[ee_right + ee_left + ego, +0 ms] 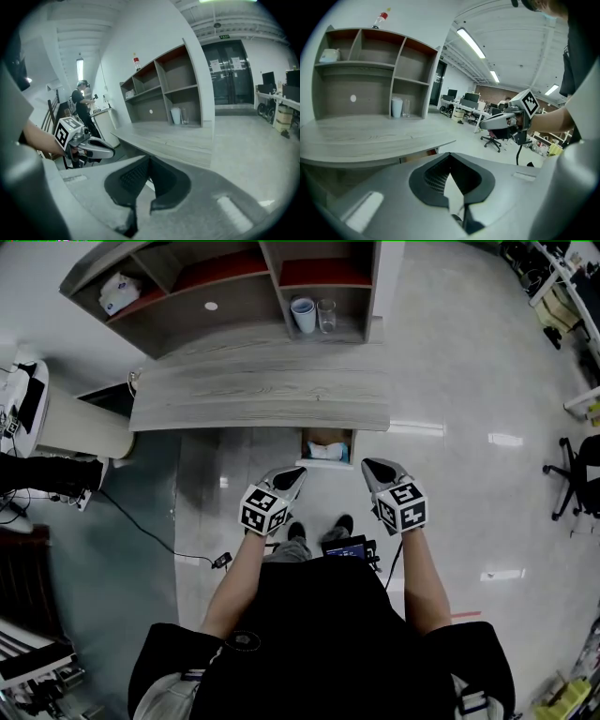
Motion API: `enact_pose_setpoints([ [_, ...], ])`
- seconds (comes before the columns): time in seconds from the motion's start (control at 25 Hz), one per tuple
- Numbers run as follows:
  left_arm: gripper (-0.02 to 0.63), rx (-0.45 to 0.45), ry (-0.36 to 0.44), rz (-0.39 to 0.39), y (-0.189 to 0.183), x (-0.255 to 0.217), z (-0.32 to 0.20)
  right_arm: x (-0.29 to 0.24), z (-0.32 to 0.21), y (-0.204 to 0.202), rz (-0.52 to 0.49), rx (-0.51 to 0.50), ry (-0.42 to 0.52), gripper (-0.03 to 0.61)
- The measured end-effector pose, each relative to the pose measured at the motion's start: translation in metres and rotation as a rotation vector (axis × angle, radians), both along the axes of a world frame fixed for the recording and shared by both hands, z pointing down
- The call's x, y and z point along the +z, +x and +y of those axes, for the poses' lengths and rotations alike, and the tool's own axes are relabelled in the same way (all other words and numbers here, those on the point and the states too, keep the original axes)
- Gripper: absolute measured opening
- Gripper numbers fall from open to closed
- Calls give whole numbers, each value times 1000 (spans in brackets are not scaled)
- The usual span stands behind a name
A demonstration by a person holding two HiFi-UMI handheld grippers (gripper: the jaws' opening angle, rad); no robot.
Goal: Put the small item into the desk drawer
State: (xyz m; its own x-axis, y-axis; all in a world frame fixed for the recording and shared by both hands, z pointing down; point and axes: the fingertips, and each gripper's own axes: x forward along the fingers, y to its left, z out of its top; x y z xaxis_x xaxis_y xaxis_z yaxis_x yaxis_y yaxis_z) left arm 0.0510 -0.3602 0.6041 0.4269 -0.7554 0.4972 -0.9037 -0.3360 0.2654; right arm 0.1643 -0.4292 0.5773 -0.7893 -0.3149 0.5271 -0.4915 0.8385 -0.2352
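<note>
Small item [328, 452] in drawer [305, 446], ahead between left gripper [298, 473], right gripper [369, 466].

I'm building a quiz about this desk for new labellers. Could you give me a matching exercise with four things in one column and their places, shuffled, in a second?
Things
1. white cup
2. red-capped bottle
3. white packet
4. drawer

Places
A. on top of the hutch
B. below the front edge of the desk, pulled out
C. upper left cubby
D. lower right cubby, beside a glass

Pairs: 1-D, 2-A, 3-C, 4-B
</note>
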Motion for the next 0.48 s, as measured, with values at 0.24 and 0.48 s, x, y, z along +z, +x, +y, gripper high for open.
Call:
enact_pose_setpoints([
  [0.24, -2, 32, 29, -18, 3, -8, 7, -3, 24, 4, -14, 46, -18, 2],
  [0.48, -5, 76, 106, 15, 9, -32, 25, -14, 54, -3, -5, 95, 6, 2],
])
